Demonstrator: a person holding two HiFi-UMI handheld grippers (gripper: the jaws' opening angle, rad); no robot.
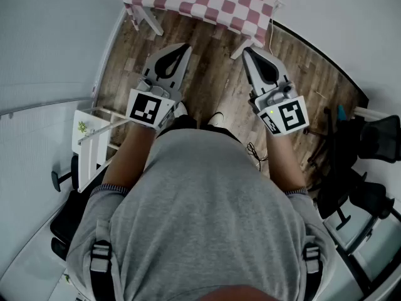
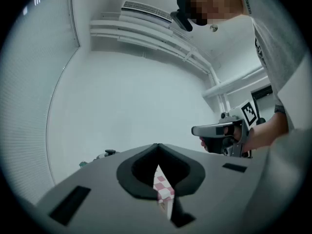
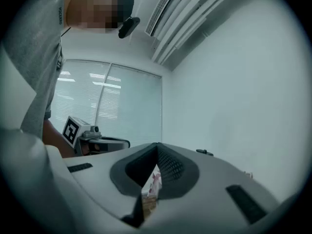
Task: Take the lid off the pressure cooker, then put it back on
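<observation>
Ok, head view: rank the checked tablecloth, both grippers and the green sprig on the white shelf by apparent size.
1. checked tablecloth, largest, though farthest from the camera.
2. left gripper and right gripper: alike, not ranked.
3. green sprig, smallest.

We held the left gripper out at eleven o'clock and the right gripper at one o'clock. Both pointed roughly level, jaws closed on nothing.

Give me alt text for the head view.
From above: a person in a grey T-shirt holds the left gripper and right gripper, both shut and empty, over a wood floor, facing a red-and-white checked tablecloth.
</observation>
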